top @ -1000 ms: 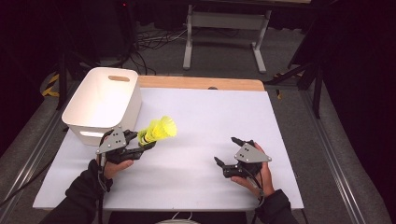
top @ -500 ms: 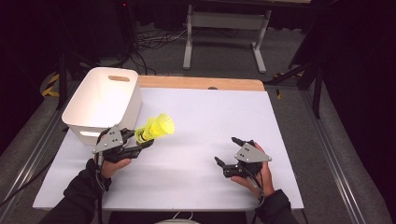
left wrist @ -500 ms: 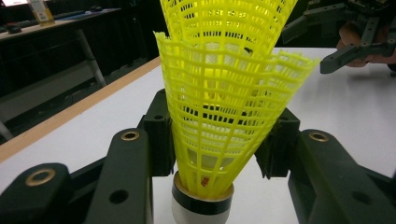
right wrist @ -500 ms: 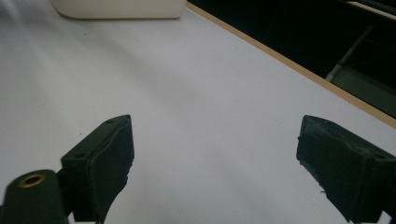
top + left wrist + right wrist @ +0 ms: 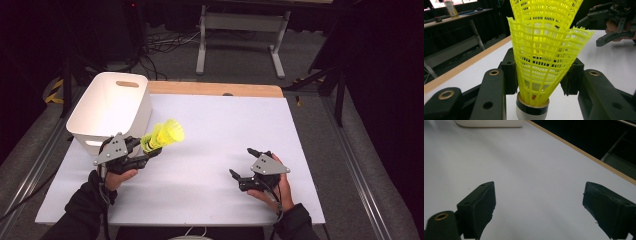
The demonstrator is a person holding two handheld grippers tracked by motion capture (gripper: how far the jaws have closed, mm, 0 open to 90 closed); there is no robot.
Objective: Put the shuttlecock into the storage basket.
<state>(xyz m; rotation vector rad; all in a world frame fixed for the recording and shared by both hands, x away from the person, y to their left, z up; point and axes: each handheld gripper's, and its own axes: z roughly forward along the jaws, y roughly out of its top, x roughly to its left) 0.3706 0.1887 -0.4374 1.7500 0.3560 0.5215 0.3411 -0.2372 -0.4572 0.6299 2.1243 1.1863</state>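
Note:
Two nested yellow mesh shuttlecocks (image 5: 164,135) stick out up and to the right from my left gripper (image 5: 150,148), which is shut on them just in front of the white bin (image 5: 82,131). In the left gripper view the black jaws of the left gripper (image 5: 541,72) press the yellow skirt (image 5: 544,50) from both sides, above the white cork base (image 5: 532,111) with its black band. My right gripper (image 5: 241,161) rests low over the white table at the right, open, with nothing between its fingers. The right gripper (image 5: 539,202) has its jaws wide apart over bare tabletop.
The white bin (image 5: 489,123) stands at the table's back left, and I see nothing in it. A wooden strip (image 5: 215,89) runs along the far edge of the white tabletop (image 5: 225,125). Cables and a metal stand lie on the floor beyond. The other hand's gripper (image 5: 614,22) shows across the table.
My left gripper has drifted slightly left with the shuttlecocks still in it. The right gripper has stayed in place and open.

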